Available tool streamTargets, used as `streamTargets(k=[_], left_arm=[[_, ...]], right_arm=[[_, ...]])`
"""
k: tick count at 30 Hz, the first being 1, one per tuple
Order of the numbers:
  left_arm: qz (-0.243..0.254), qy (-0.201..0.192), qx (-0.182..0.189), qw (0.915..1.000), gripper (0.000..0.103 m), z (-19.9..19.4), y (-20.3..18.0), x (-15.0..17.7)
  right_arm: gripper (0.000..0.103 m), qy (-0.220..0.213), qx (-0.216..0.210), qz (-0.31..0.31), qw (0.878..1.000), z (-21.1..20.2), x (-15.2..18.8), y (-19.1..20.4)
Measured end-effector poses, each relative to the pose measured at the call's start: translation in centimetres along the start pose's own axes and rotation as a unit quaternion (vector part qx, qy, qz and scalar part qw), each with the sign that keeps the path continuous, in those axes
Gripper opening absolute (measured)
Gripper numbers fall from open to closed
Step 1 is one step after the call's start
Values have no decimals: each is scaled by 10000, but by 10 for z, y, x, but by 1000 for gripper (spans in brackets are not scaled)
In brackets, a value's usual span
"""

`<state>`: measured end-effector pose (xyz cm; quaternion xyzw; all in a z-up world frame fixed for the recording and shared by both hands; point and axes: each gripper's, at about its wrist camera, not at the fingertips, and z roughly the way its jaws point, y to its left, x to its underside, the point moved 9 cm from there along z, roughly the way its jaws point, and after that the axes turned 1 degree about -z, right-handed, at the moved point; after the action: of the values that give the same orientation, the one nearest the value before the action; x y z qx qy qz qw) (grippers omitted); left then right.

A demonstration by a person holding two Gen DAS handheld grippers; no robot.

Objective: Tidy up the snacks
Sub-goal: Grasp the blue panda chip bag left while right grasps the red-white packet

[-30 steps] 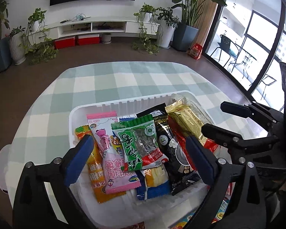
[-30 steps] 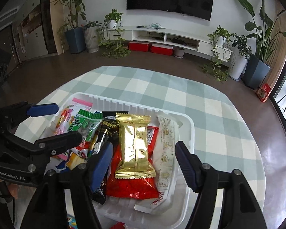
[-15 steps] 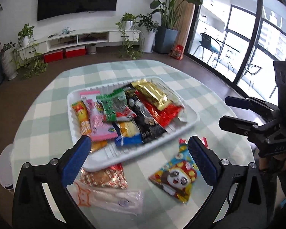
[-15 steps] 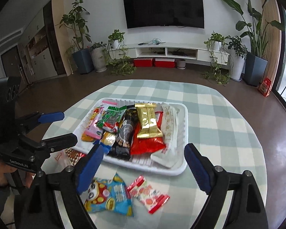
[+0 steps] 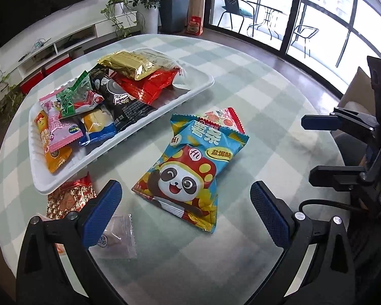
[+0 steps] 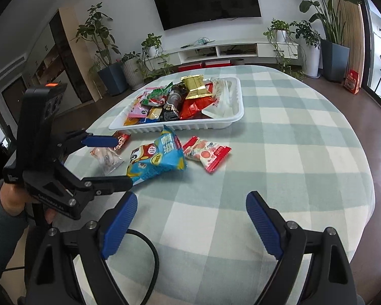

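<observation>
A white tray (image 5: pixel 198 90) (image 6: pixel 235 117) on the checked table holds several snack packets. On the cloth in front of it lie a blue panda chip bag (image 5: pixel 190 167) (image 6: pixel 157 158), a red-edged packet (image 5: pixel 224 117) (image 6: pixel 208 152), a red-gold packet (image 5: pixel 68 198) (image 6: pixel 120 138) and a clear packet (image 5: pixel 116 236) (image 6: pixel 106 157). My left gripper (image 5: pixel 185 213) (image 6: pixel 109 160) is open and empty, just short of the panda bag. My right gripper (image 6: pixel 190 223) (image 5: pixel 317 150) is open and empty over the table's near part.
The round table has a green-and-white checked cloth (image 6: pixel 279 139). Its edge (image 6: pixel 363 218) curves close on the right. Beyond are a TV stand (image 6: pixel 228 49), potted plants (image 6: pixel 312 43) and a glass door with chairs (image 5: pixel 266 12).
Both grippers have pulled back from above the tray toward the table's near side. The loose packets in front of the tray have come into view. Both stay open.
</observation>
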<state>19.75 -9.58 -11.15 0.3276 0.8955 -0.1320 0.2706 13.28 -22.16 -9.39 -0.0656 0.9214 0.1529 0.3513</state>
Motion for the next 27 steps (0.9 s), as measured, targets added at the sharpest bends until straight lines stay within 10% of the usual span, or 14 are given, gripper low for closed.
streamTargets(k=[15,18,27], left_arm=[[558,563,120,9968,80,44,8,-27],[606,735,177,9953,52,56,6,-28],[438,605,260,9969,48,50,11,-23]], right_arm=[[92,323,-219,-1384,9896,33,-25,7],[92,460,-208,-1519,9871,47,-37,-5],[92,854,-490,-1645,9815,70,-45,-26]])
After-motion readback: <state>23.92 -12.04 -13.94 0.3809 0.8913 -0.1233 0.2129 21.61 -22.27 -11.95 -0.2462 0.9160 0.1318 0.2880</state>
